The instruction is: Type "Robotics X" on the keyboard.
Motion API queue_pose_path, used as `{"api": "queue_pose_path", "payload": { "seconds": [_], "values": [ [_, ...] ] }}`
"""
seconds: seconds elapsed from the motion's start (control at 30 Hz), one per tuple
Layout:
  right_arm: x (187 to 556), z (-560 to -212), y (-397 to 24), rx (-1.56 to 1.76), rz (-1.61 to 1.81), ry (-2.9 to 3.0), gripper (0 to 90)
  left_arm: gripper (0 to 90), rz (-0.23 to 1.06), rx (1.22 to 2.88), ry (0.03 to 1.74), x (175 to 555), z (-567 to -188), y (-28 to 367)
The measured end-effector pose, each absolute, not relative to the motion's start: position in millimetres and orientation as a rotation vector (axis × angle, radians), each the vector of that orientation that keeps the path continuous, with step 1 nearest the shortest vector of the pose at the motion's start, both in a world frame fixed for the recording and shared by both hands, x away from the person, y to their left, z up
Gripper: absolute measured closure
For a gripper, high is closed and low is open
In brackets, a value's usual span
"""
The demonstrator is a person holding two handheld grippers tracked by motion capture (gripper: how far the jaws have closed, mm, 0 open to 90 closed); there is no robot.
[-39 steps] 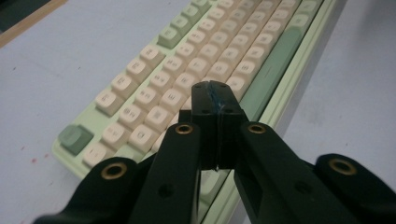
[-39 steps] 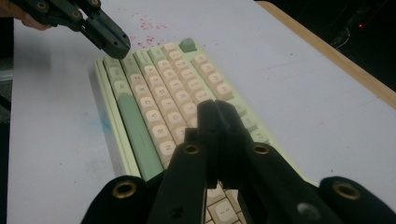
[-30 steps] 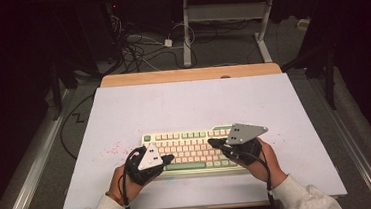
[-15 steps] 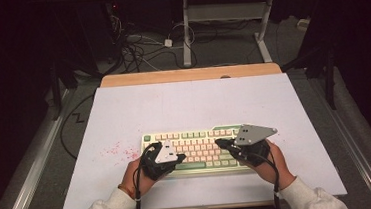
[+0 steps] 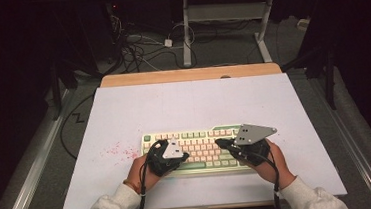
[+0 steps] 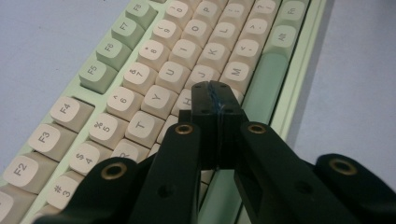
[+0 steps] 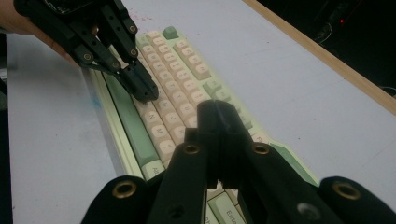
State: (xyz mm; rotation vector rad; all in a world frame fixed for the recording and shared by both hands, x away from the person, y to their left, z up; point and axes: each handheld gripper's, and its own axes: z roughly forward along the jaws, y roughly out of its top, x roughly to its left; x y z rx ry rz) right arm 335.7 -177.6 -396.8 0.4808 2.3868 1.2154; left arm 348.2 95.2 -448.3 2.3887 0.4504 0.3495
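A mint-green keyboard with cream keys lies on the white table top, near its front edge. My left gripper is shut with nothing between its jaws, its tip low over the letter keys at the keyboard's left half. In the left gripper view the shut tip sits near the H key, beside the green space bar. My right gripper is shut too and empty, over the keyboard's right half. The right gripper view has its tip above the keys, with the left gripper farther off.
Red specks mark the table top left of the keyboard. A wooden strip runs along the table's far edge. Beyond it, cables and a metal desk frame stand on the dark floor.
My left gripper has slid to the right, from the keyboard's left end to over its letter keys. The right gripper has stayed almost where it was. Both stay shut.
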Motion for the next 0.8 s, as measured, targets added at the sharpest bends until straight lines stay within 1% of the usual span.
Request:
{"api": "queue_pose_path", "payload": {
  "seconds": [0.5,0.8],
  "values": [
    [337,-400,-177,0.484,1.202,2.403,90.0,87.3,0.363,2.434,0.443,350,-450,90],
    [337,-398,-178,0.485,1.212,2.393,90.0,87.3,0.417,2.353,0.443,347,-438,100]
  ]
}}
